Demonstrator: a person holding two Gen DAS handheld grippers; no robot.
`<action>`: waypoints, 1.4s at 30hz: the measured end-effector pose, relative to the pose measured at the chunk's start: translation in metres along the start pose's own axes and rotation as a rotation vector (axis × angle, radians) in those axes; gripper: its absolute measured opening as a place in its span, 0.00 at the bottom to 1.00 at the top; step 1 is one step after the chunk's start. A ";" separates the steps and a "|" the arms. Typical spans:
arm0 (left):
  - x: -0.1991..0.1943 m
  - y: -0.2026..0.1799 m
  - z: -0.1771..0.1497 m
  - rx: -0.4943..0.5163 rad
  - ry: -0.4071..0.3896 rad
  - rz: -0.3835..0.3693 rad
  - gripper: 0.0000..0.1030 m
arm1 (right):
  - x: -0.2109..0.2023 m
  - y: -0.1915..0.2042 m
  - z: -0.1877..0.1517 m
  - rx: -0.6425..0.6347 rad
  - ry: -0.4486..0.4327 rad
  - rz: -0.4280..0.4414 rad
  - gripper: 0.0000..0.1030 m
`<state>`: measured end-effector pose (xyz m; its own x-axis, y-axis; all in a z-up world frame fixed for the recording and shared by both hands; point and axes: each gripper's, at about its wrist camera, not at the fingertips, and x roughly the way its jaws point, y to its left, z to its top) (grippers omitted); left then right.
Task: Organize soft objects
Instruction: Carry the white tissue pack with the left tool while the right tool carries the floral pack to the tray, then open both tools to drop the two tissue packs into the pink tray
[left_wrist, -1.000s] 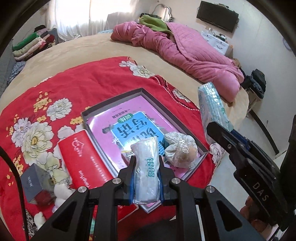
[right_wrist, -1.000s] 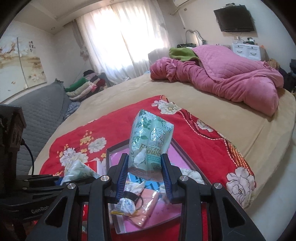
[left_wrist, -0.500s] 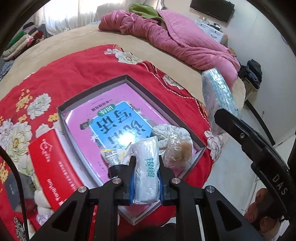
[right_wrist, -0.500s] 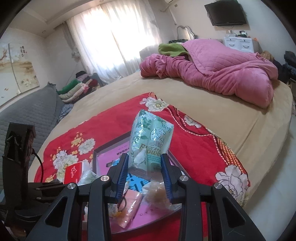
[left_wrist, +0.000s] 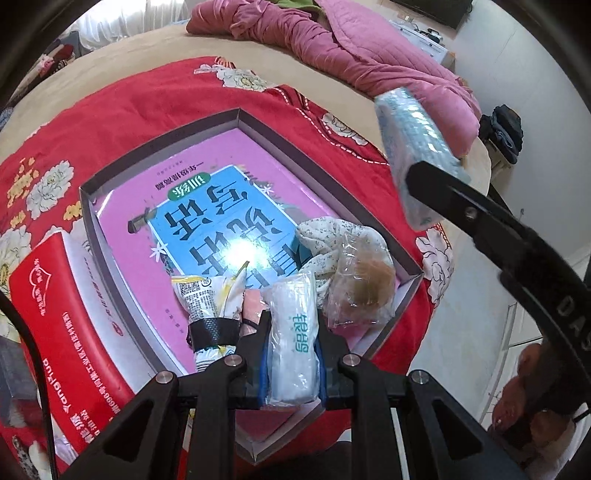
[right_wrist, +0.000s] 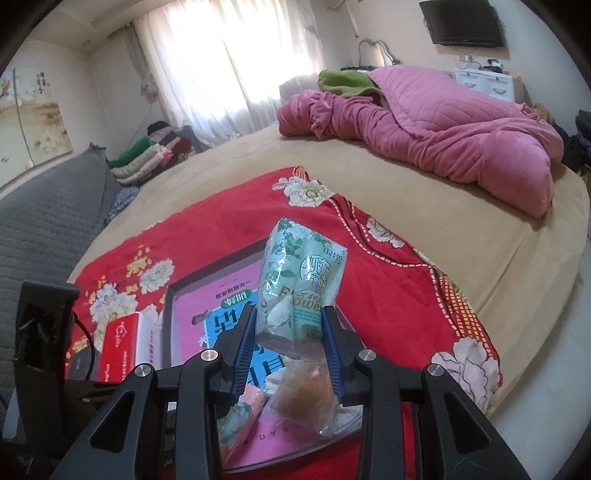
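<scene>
Lower now, left claw tilts steeply over tray.

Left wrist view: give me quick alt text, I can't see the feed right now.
The left gripper is shut on a white tissue pack, above the near corner of a grey tray on a red floral blanket. The tray holds a pink book and bagged soft items.
</scene>
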<state>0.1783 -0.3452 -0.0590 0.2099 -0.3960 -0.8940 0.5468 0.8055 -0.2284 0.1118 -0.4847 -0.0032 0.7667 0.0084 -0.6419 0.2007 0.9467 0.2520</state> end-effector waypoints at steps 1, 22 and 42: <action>0.001 0.000 0.000 0.001 0.003 -0.003 0.19 | 0.004 0.001 0.000 -0.009 0.003 -0.003 0.35; 0.010 0.010 0.002 -0.003 0.021 -0.005 0.19 | 0.084 0.013 -0.010 -0.126 0.231 -0.073 0.36; 0.012 0.013 0.001 -0.024 0.023 0.001 0.20 | 0.080 -0.004 -0.017 0.038 0.223 0.035 0.55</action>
<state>0.1891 -0.3396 -0.0723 0.1919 -0.3852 -0.9027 0.5271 0.8163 -0.2363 0.1625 -0.4821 -0.0680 0.6205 0.1156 -0.7756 0.2027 0.9318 0.3011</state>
